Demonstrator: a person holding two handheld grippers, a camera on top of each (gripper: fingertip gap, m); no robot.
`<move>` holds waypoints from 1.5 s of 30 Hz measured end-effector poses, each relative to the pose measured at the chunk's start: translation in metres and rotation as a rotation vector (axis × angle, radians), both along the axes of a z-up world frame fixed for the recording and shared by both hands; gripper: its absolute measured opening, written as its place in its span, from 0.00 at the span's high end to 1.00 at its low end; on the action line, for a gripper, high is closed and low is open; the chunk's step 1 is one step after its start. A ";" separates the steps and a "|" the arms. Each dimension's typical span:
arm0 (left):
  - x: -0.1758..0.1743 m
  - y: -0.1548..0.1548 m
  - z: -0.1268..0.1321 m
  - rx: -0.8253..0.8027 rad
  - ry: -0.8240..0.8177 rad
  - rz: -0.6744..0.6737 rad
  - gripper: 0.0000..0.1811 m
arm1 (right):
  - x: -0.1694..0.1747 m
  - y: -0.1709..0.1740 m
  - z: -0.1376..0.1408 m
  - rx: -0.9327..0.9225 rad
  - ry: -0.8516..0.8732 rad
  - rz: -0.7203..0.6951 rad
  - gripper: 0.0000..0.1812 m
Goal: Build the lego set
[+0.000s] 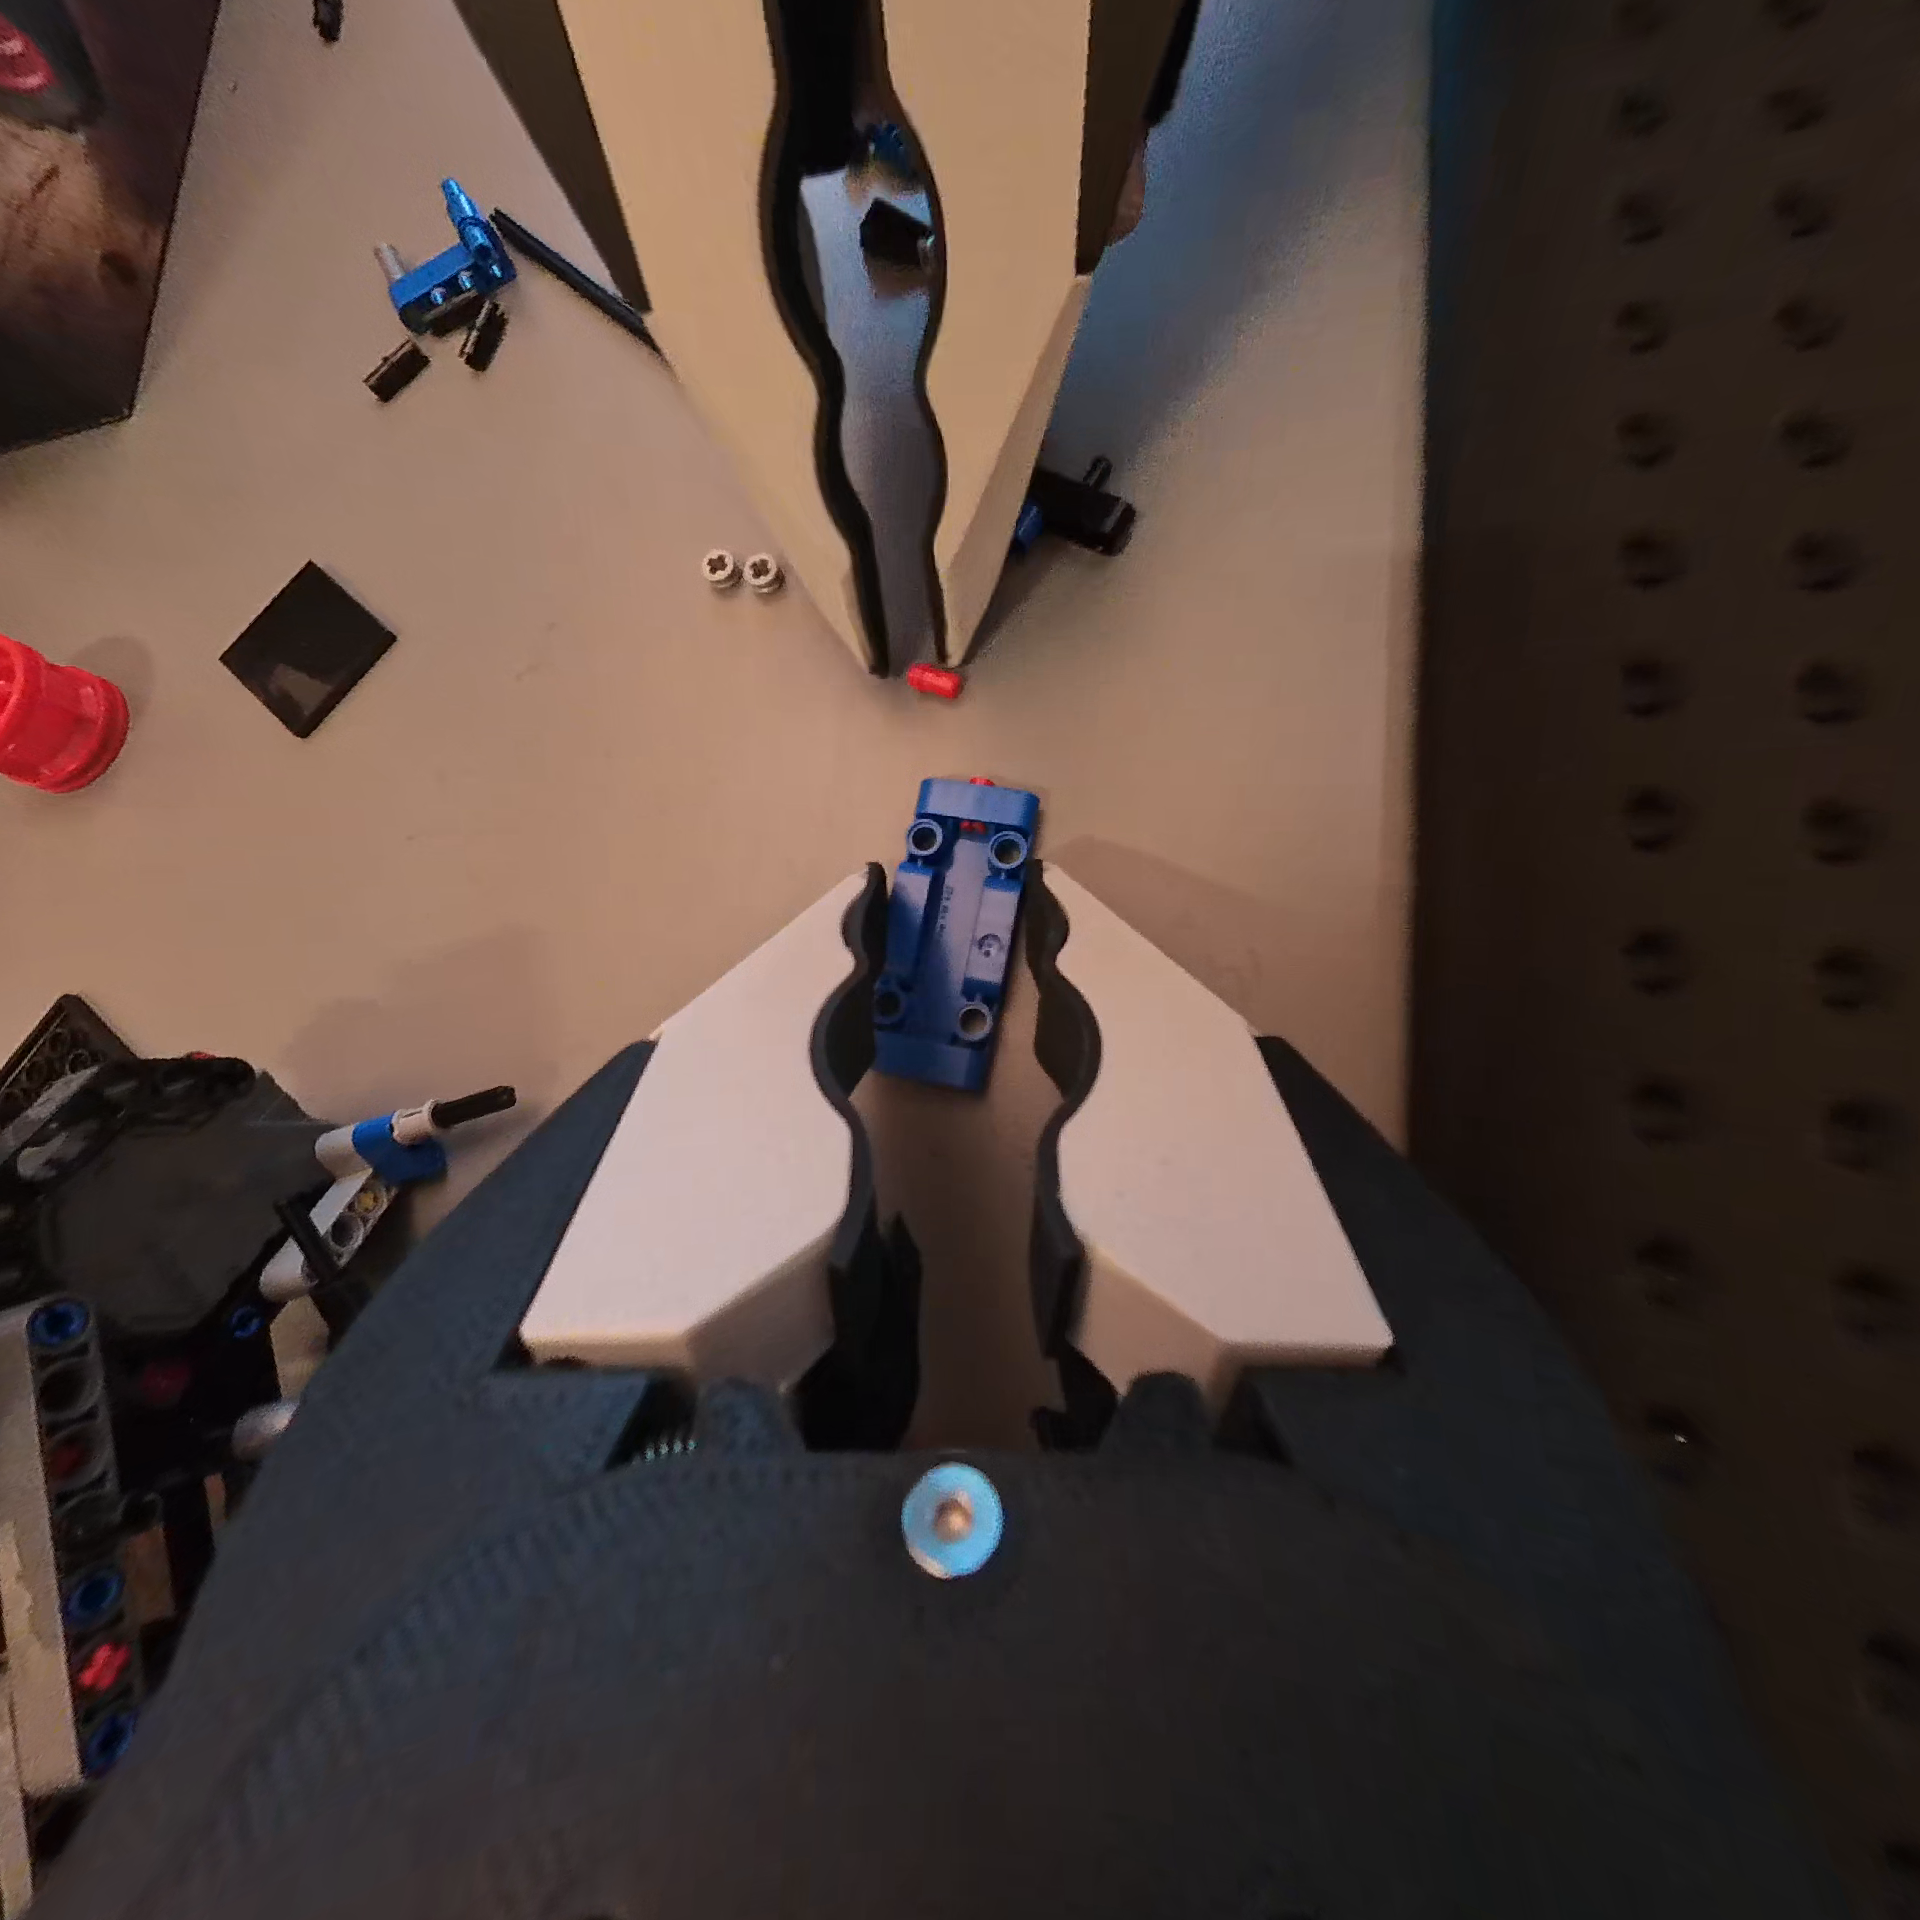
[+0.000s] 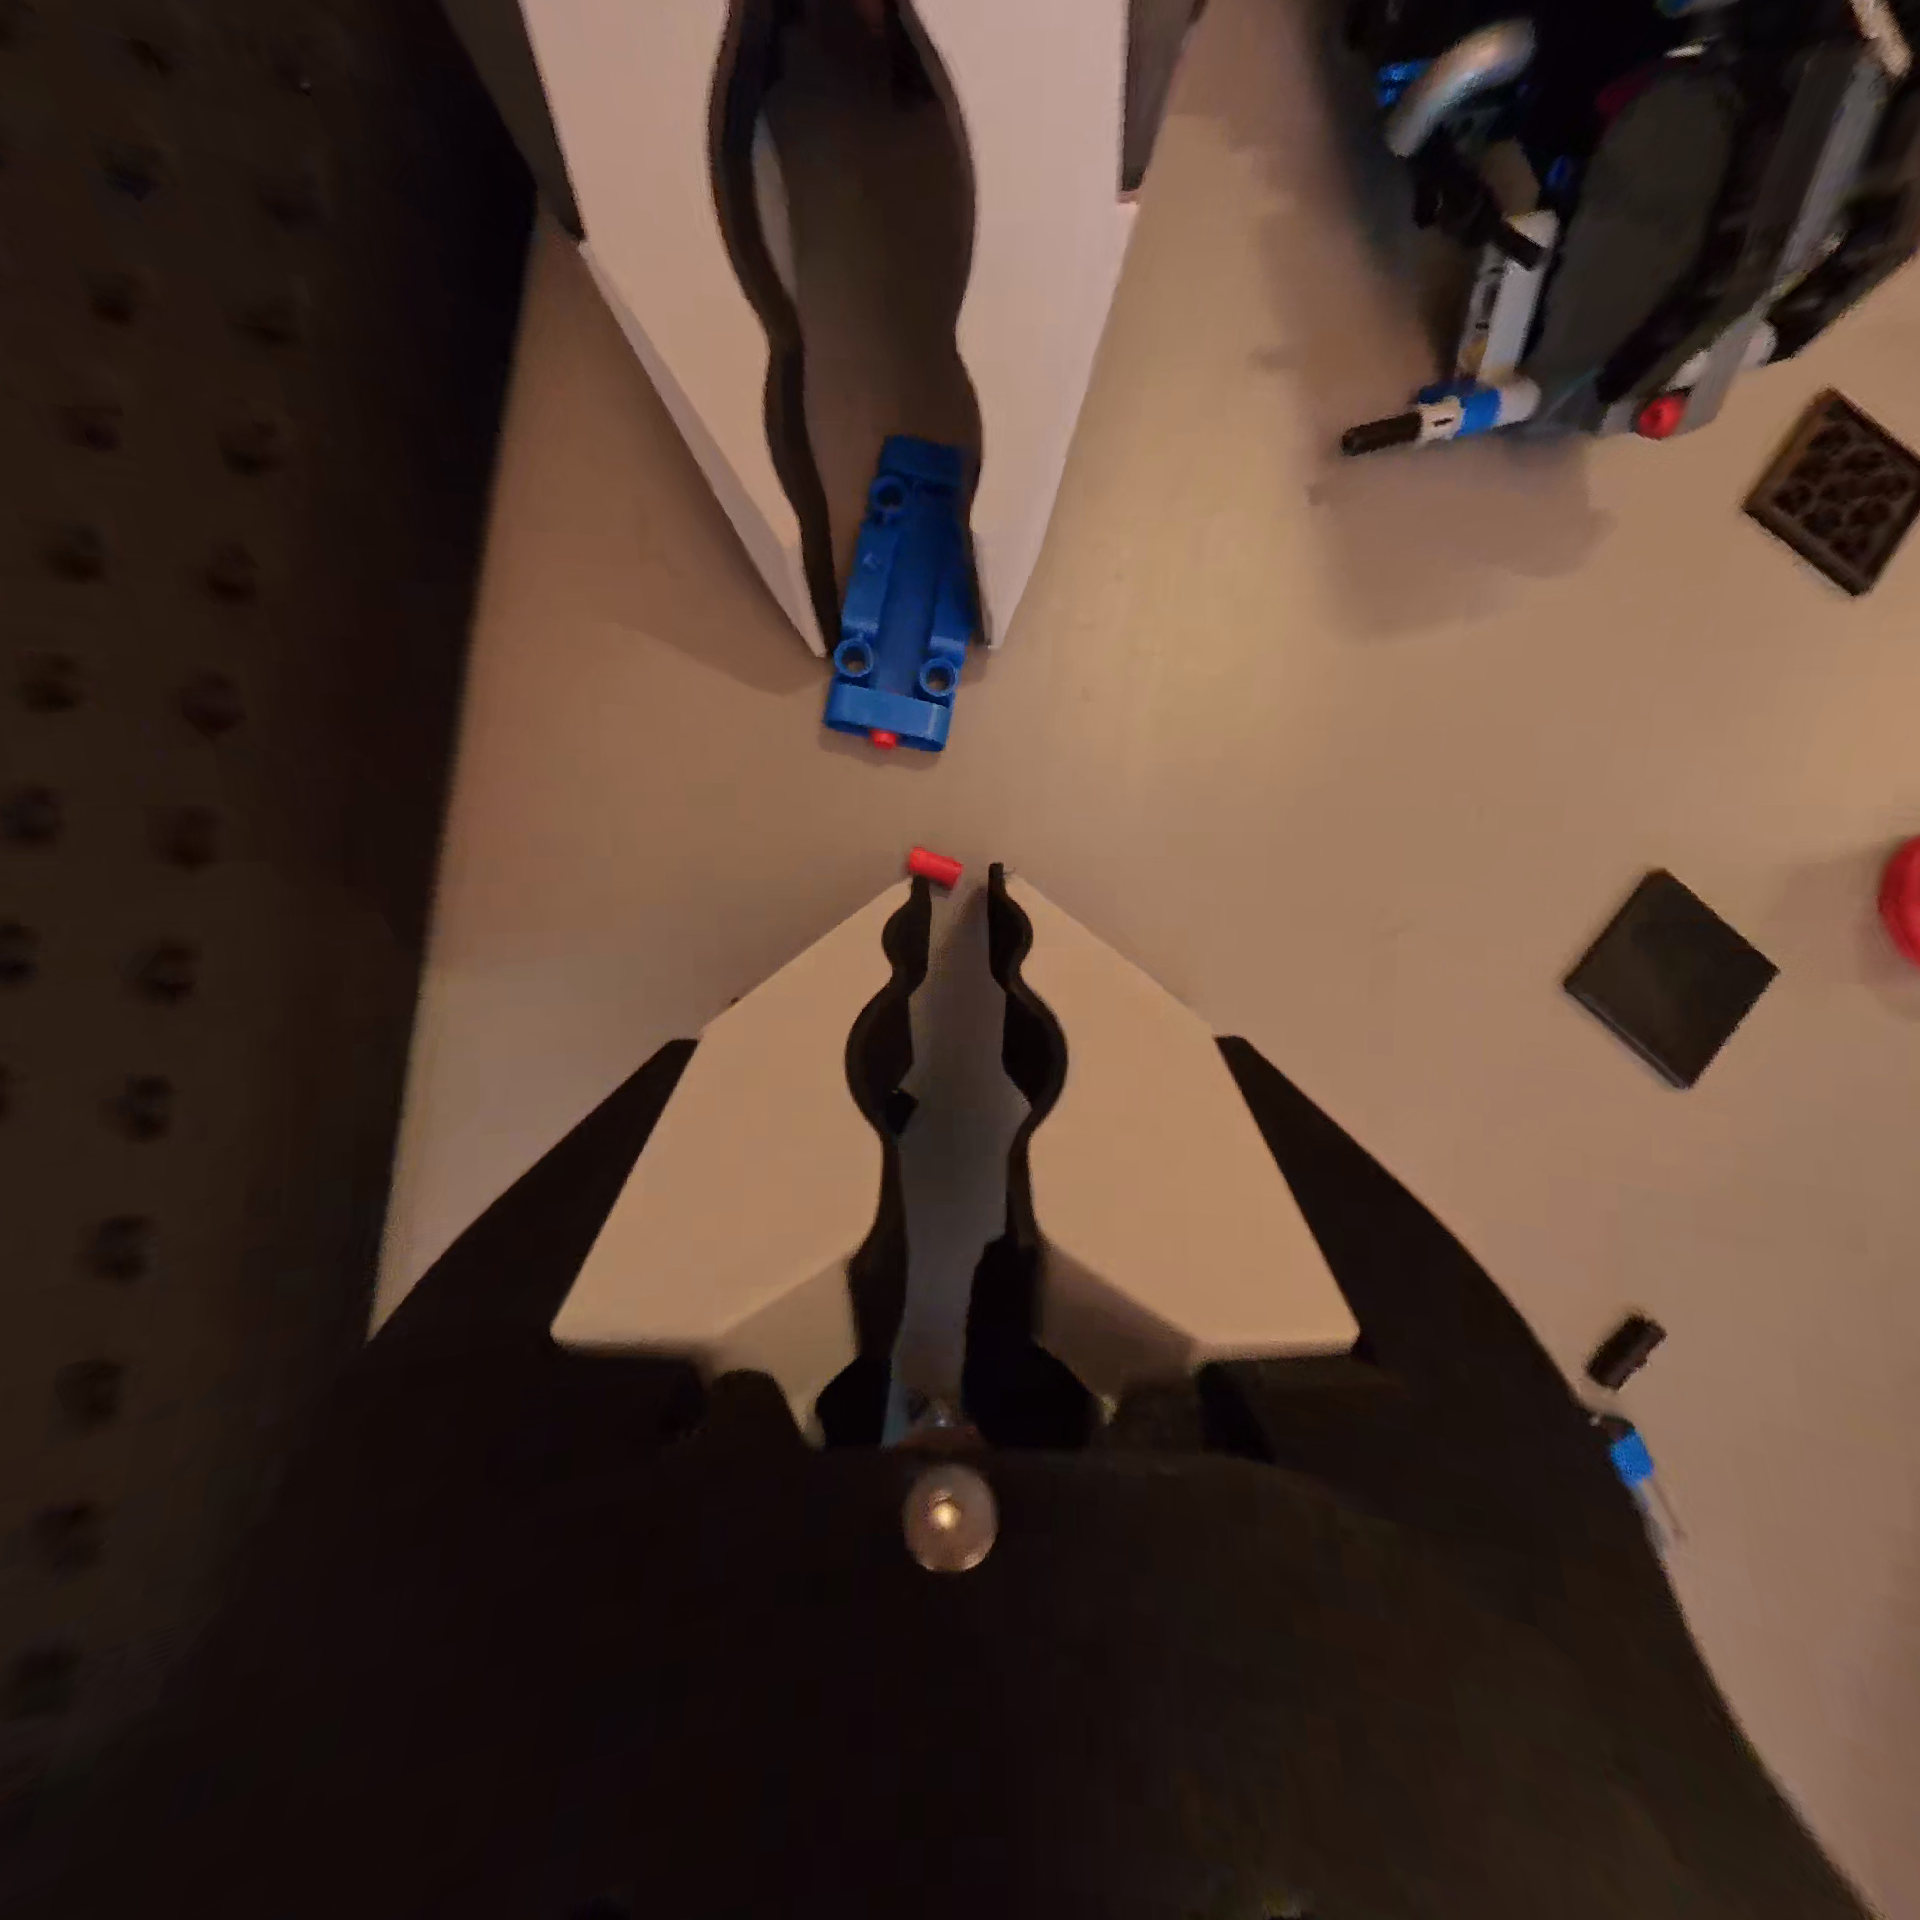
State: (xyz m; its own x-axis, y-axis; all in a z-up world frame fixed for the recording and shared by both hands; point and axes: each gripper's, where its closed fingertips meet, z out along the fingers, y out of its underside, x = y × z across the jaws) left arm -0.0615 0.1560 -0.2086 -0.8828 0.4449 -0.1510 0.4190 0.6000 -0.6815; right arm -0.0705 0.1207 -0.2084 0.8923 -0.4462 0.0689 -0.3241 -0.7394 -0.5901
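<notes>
My left gripper [image 1: 956, 871] is shut on a blue Technic block [image 1: 956, 935] that rests on the beige table [image 1: 582, 831]. A red pin [image 1: 977, 779] sticks out of the block's far end. The block also shows in the right wrist view [image 2: 902, 613], between the left gripper's fingertips. A loose red pin [image 2: 933, 864] lies on the table just beyond my right gripper [image 2: 956, 878], touching its left fingertip. The right jaws stand a narrow gap apart and hold nothing. In the left wrist view the right gripper [image 1: 916, 663] points at the block, with the loose pin [image 1: 933, 681] at its tips.
A partly built black model [image 2: 1662, 208] stands off to the side. A black square tile [image 2: 1668, 977], a red round part [image 1: 57, 717], a blue sub-assembly [image 1: 452, 265], two grey bushes [image 1: 743, 571] and a black grille tile [image 2: 1834, 488] lie around. A dark studded mat [image 2: 156, 727] borders the table. Tip to tip, the grippers are about 4 centimeters apart.
</notes>
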 end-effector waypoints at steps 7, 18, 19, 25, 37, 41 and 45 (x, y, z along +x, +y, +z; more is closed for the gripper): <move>0.000 0.000 0.000 0.001 0.011 0.001 0.87 | -0.001 0.009 -0.001 0.025 0.041 0.077 0.98; -0.001 -0.001 0.000 0.001 0.011 0.000 0.87 | -0.007 0.015 -0.001 0.076 0.059 0.008 0.98; -0.001 -0.001 0.000 0.001 0.011 0.000 0.87 | -0.007 0.015 -0.001 0.075 0.057 0.005 0.98; -0.001 -0.001 0.000 -0.001 0.010 0.000 0.87 | -0.004 0.015 -0.001 0.090 0.054 -0.054 0.98; -0.003 -0.004 0.000 -0.018 -0.007 0.013 0.87 | 0.002 0.018 0.000 0.125 0.039 -0.205 0.98; -0.005 -0.005 0.000 -0.024 -0.010 0.014 0.88 | 0.003 0.018 0.000 0.140 0.040 -0.261 0.98; -0.006 -0.005 0.000 -0.026 -0.020 0.010 0.88 | 0.004 0.019 0.000 0.146 0.036 -0.273 0.99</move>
State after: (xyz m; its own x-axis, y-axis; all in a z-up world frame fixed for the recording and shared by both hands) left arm -0.0672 0.1508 -0.2088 -0.8838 0.4320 -0.1798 0.4268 0.5864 -0.6885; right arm -0.0669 0.1396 -0.2084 0.7390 -0.6724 -0.0431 -0.5218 -0.5307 -0.6679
